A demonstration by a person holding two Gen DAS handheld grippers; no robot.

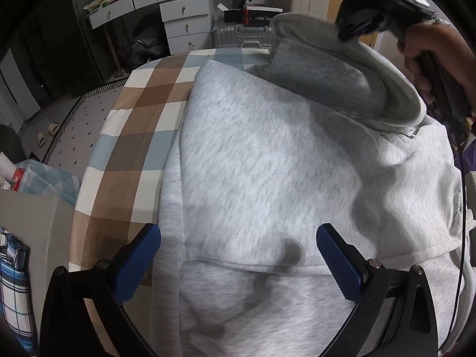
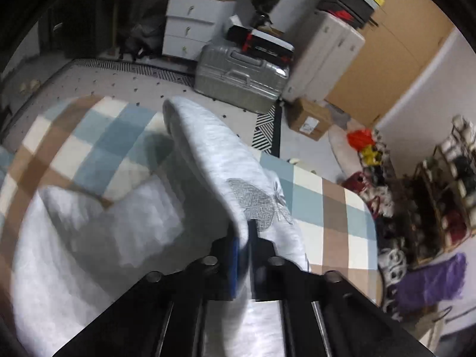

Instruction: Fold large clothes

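Our left gripper hovered with jaws spread above the grey hoodie on the checked bed. Our right gripper pinched its hood, lifted near the bed's far edge; we judged folding barely begun, most remaining.

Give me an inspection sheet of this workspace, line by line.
Surface: checked blue, brown and white cloth over the table.
Job's things: light grey hooded sweatshirt spread out, hood lifted.
Clutter: nothing seen on the cloth.
Grippers: left claw open above the sweatshirt; right claw shut on the hood edge.
Cables: thin black cable hangs at the right.
Surroundings: silver ribbed suitcase, white drawer unit, brown cardboard box.
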